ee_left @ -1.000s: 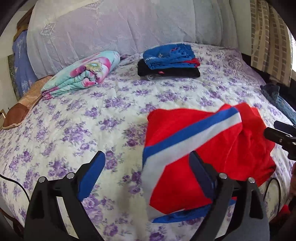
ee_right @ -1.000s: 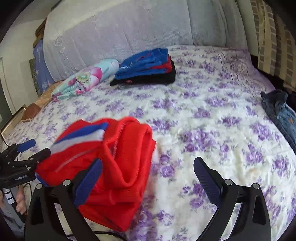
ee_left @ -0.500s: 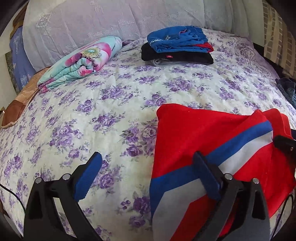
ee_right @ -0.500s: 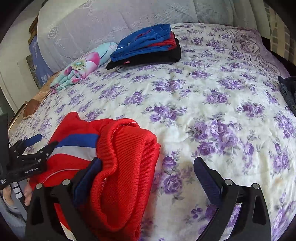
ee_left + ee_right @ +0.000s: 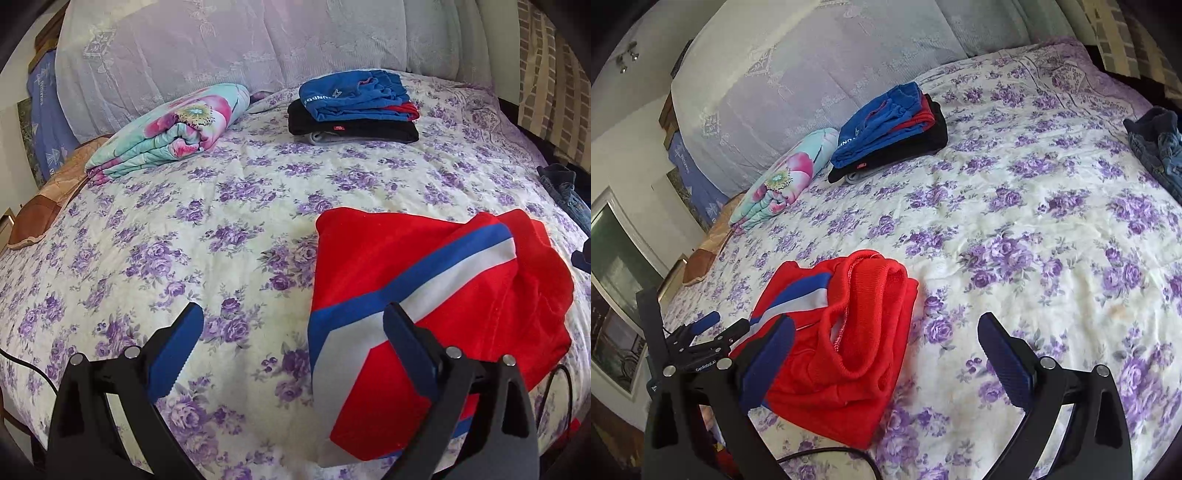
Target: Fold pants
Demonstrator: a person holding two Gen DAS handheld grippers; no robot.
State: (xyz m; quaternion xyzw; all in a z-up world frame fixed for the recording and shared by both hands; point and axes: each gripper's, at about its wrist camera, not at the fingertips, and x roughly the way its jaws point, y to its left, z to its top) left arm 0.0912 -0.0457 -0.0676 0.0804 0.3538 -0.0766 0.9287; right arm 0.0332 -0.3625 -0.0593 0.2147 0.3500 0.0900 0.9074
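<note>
Folded red pants (image 5: 424,295) with a blue and white stripe lie on the floral bedspread near the bed's front edge. They also show in the right wrist view (image 5: 842,339). My left gripper (image 5: 295,347) is open and empty, above the bed, its right finger over the pants' left part. My right gripper (image 5: 886,354) is open and empty, its left finger over the pants' edge. The left gripper also shows in the right wrist view (image 5: 713,328), at the pants' far left side.
A stack of folded blue, red and black clothes (image 5: 354,107) sits at the back of the bed. A rolled floral blanket (image 5: 166,129) lies at the back left. Jeans (image 5: 1156,147) lie at the right edge. A black cable (image 5: 827,456) runs by the front edge.
Both grippers have pulled back and risen from the pants. The pants now lie flatter and still on the bed. The right wrist view has tilted.
</note>
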